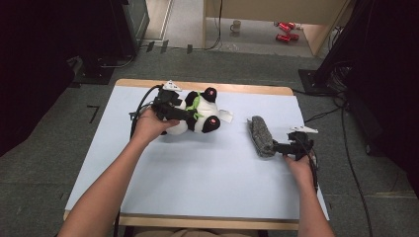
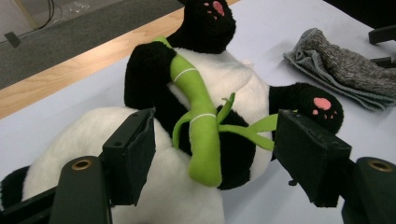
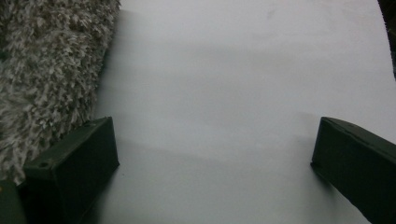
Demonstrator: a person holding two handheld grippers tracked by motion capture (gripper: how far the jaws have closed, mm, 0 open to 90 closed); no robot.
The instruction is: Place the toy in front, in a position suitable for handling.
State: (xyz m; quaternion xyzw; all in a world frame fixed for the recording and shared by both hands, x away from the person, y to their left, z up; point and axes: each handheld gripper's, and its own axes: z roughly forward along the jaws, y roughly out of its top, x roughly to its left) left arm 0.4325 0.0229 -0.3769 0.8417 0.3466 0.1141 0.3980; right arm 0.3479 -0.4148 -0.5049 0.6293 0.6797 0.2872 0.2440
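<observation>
Left tool [image 2: 212, 154], spread wide, is straddling the black-and-white plush panda [image 2: 196, 116] lying on the pale bench [image 1: 197, 173], ready to grip; right tool [image 3: 215, 163], also spread, is waiting beside the folded grey fuzzy cloth [image 1: 261, 136].

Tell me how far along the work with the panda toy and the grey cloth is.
Done: little that shows; the panda toy lies on its back on the table. In hand: the open left gripper straddles its belly, one pad against the fur. Left: closing on the toy; the right gripper stands open beside the grey cloth.

One plush panda [image 1: 197, 112], one grey cloth [image 1: 261, 135], two tools
</observation>
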